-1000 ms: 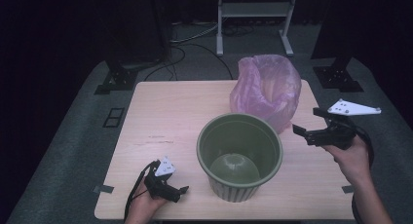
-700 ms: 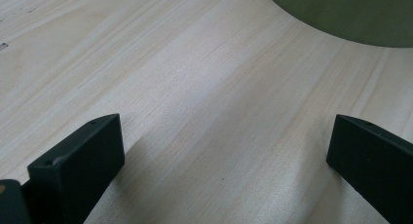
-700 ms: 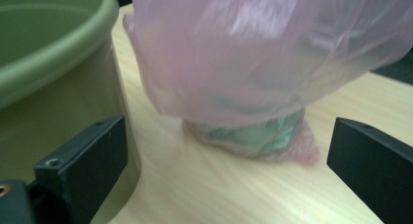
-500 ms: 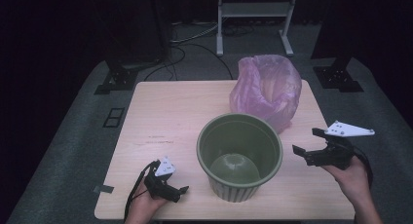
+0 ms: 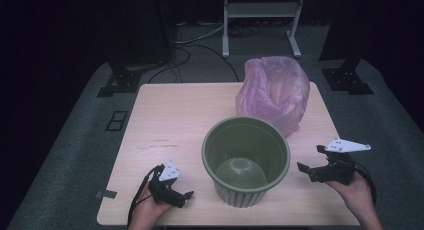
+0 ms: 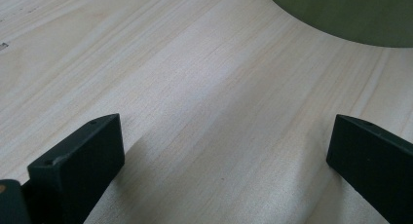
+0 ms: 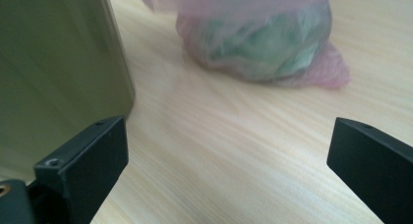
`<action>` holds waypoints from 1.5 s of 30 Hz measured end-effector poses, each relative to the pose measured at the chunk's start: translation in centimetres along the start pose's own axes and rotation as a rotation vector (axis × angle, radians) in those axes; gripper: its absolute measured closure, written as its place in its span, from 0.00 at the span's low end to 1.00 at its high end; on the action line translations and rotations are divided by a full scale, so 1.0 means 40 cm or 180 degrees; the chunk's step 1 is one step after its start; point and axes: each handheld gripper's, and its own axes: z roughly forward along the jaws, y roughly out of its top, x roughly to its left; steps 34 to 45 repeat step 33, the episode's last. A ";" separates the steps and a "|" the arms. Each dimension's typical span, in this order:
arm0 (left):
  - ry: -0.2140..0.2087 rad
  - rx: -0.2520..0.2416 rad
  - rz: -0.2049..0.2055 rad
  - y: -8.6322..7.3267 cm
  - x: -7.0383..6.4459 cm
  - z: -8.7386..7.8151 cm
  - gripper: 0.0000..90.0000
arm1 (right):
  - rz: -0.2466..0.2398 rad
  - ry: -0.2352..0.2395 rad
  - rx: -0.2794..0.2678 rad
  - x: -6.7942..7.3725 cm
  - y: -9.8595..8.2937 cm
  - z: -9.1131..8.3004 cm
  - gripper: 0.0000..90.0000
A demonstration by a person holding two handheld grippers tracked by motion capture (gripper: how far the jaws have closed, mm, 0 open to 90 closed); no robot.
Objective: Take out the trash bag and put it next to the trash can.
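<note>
in the high view a green bucket (image 5: 246,160) stands upright on the near half of the wooden table (image 5: 170,120), its mouth open to the camera and its inside bare. a pink plastic bag (image 5: 274,92) sits behind it toward the far right corner, its lower edge just beside the bucket's rim. the left gripper (image 5: 181,196) lies low at the near edge, left of the bucket and apart from it, with a cable looping from it. the right gripper (image 5: 311,168) is held right of the bucket, pointing toward it, a grey three-cornered plate on top. in the left gripper view the jaws stand wide apart over bare wood with nothing between them, and the bucket's curved base (image 6: 341,14) shows at the top right. in the right gripper view the jaws are also spread wide and hold nothing; the bucket's wall (image 7: 58,73) rises at the left, and the pink bag (image 7: 263,44), with something greenish inside, rests on the table ahead.
</note>
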 end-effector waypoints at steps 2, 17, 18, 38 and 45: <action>0.0000 0.0000 0.0000 0.000 0.000 0.000 0.00 | -0.0002 0.0014 0.0048 -0.004 -0.011 0.012 0.00; 0.0001 0.0001 0.0000 0.000 0.000 0.000 0.00 | 0.0063 0.0033 0.0436 -0.024 -0.083 0.107 0.00; 0.0000 0.0001 0.0001 0.000 0.000 0.000 0.00 | 0.0059 0.0036 0.0478 -0.024 -0.087 0.113 0.00; 0.0003 -0.0003 -0.0001 0.000 0.000 0.000 0.00 | -0.0069 -0.0053 0.0461 -0.020 -0.109 0.138 0.00; 0.0003 -0.0003 -0.0001 0.000 0.000 0.000 0.00 | -0.0069 -0.0053 0.0461 -0.020 -0.109 0.138 0.00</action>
